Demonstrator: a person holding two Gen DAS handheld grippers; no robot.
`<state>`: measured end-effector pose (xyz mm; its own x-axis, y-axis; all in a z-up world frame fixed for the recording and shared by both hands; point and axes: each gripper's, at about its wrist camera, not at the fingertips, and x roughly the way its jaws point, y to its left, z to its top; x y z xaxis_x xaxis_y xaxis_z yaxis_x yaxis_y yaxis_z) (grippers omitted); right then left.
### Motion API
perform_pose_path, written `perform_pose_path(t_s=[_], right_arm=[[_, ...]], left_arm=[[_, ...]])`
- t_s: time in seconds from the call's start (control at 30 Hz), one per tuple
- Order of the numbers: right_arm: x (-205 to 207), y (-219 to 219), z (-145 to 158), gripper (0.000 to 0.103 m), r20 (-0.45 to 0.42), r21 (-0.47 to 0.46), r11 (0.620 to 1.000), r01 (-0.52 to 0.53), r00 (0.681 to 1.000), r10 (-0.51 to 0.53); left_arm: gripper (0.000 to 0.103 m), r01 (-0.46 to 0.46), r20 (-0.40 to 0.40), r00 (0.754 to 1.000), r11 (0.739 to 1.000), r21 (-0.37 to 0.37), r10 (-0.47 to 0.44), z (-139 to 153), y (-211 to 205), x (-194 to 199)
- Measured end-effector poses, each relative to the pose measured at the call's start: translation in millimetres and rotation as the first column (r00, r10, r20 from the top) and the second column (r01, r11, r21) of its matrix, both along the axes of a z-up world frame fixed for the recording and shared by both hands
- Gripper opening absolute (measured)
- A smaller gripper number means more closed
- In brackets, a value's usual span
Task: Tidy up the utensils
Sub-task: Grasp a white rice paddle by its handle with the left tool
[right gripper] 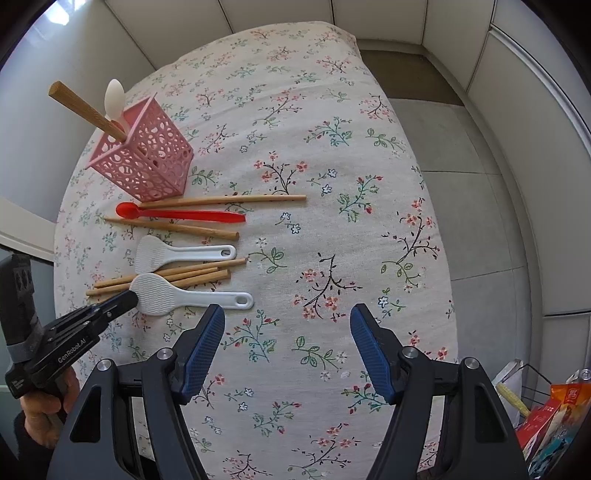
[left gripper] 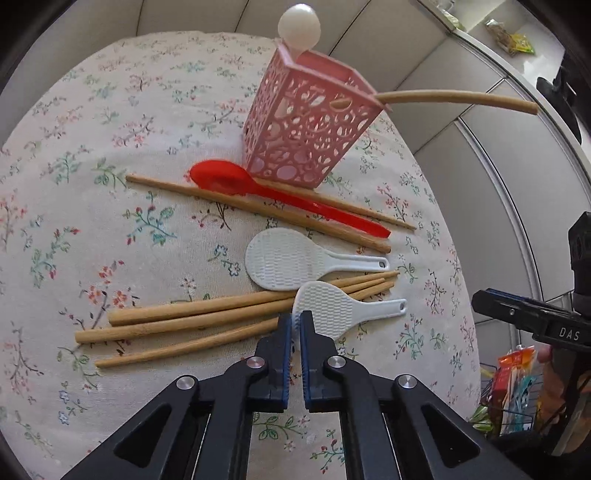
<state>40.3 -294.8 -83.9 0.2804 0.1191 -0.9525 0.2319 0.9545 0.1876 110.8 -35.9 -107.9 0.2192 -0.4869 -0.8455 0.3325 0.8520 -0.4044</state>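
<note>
**Rice paddle pinched at blade edge by left claw**

Rice paddle (left gripper: 341, 308), white, nearest of the row, lying flat on the floral cloth (right gripper: 332, 147) across three chopsticks (left gripper: 177, 325). Left gripper (left gripper: 295, 319) clamped together on the rim of its blade, blue pads (left gripper: 286, 332) on either side of the thin edge; handle pointing away toward the right in the left wrist view. Second white paddle (left gripper: 284, 258) just beyond, apart from the claw. Further back a red spoon (left gripper: 229, 181) between two single chopsticks (left gripper: 258, 210), then the pink perforated holder (left gripper: 306, 122) upright, already carrying a chopstick (left gripper: 458, 98) and a white spoon (left gripper: 299, 24). Right gripper (right gripper: 288, 325) hovering with fingers wide apart, nothing between them, over bare cloth beside the paddle's handle end. Wide open cloth to that side; table edge close behind the left claw, tiled floor (right gripper: 443, 147) past the far edge. Wire basket (right gripper: 532, 373) of packets off the near corner.
</note>
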Motion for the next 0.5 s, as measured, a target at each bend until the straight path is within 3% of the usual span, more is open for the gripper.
perform_pose_path(t_s=[0.2,0.33,0.5], right_arm=[[5,15,-2,0.073,0.006,-0.005,0.999,-0.04,0.999,0.04],[11,34,-1,0.073,0.019,-0.012,0.996,-0.09,0.996,0.091],[22,63,-2,0.07,0.039,-0.019,0.99,-0.142,0.989,0.143]], left_arm=[[0.003,-0.011,0.099,0.995,0.999,0.032,0.008,41,17,-4],[0.002,-0.071,0.109,0.992,0.995,0.069,0.064,60,39,-5],[0.003,-0.138,0.188,0.975,0.986,0.099,0.118,85,66,-10]])
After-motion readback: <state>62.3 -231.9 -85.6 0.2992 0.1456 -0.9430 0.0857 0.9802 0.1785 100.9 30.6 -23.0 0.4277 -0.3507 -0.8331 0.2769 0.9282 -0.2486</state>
